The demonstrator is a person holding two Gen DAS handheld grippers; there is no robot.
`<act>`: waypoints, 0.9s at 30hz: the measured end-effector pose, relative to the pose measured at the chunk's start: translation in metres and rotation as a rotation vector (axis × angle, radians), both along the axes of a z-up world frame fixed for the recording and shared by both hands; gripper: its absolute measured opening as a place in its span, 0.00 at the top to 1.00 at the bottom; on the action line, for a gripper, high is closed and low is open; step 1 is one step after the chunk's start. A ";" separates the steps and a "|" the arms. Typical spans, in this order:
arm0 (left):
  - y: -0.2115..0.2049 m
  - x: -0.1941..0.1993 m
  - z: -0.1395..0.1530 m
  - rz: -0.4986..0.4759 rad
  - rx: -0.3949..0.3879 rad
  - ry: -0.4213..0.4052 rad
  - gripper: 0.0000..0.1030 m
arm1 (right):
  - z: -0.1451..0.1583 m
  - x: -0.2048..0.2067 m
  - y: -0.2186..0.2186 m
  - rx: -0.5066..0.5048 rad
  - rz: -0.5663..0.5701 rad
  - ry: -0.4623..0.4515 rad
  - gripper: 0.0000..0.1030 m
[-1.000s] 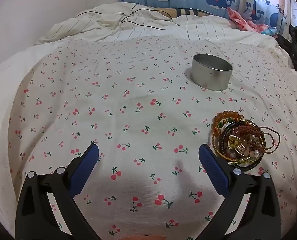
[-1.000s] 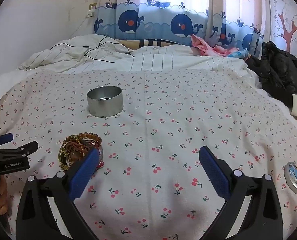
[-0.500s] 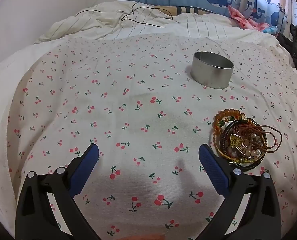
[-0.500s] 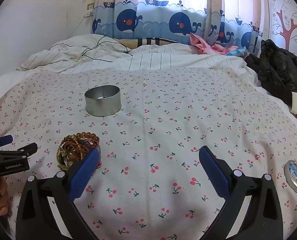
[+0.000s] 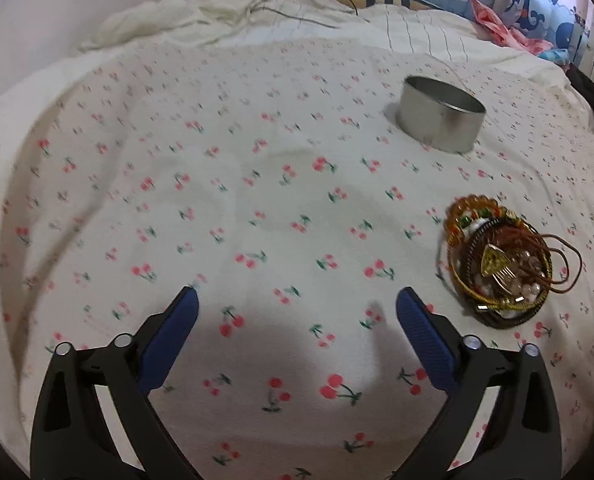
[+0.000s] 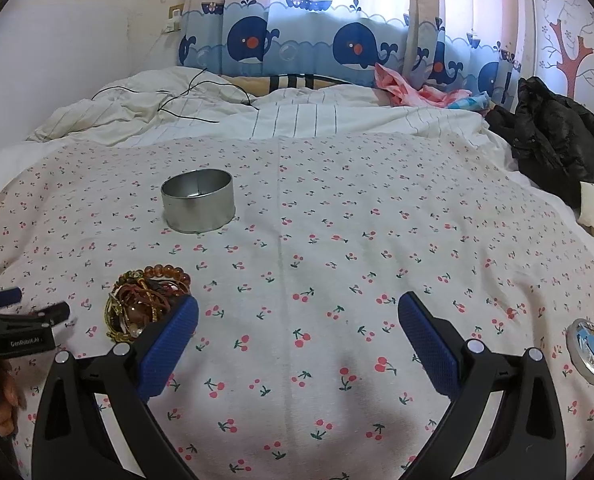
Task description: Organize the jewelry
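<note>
Both the left claw (image 5: pixel 297 306) and right claw (image 6: pixel 298 314) hang spread and empty. The jewelry pile (image 5: pixel 501 270) lies on the bed near the tin (image 5: pixel 441 114); pinching one strand should avoid dragging the tangle.

jewelry pile (image 5: pixel 501 270) | lies on bed (image 5: pixel 217 184), right-ahead of left tool (image 5: pixel 297 306) | tin (image 5: pixel 441 114) stands beyond it | lid (image 6: pixel 589 350) lies right of right tool (image 6: pixel 297 312)

Bedsheet (image 6: pixel 337 240): white, small red cherries with green stems. Tin (image 6: pixel 197 201), left of centre: plain silver-grey. Jewelry pile (image 5: pixel 501 264), right of frame: amber beads, gold, brown cord, green accents. Gripper pads (image 6: pixel 169 344): blue on black arms. Curtain (image 6: pixel 337 44), top: blue whales, sailboats. Lid (image 6: pixel 589 350), lower right: silver rim, blue print.
</note>
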State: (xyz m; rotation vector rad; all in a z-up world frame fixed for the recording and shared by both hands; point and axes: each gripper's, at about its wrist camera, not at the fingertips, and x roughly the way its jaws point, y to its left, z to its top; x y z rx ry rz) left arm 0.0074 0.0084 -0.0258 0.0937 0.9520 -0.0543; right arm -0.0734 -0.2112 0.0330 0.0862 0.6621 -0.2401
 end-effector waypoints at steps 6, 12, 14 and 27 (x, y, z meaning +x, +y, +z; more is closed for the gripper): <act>0.000 -0.007 0.001 -0.001 -0.020 -0.014 0.19 | -0.002 0.000 -0.001 -0.003 -0.002 0.006 0.07; -0.002 -0.008 0.004 -0.014 -0.075 -0.020 0.20 | -0.004 0.003 0.001 -0.016 0.006 0.025 0.07; -0.006 -0.011 0.007 -0.031 -0.064 -0.056 0.19 | -0.005 0.004 0.001 -0.014 0.006 0.028 0.07; -0.005 -0.004 -0.004 -0.023 -0.047 -0.017 0.15 | -0.009 0.007 0.006 -0.020 0.016 0.043 0.07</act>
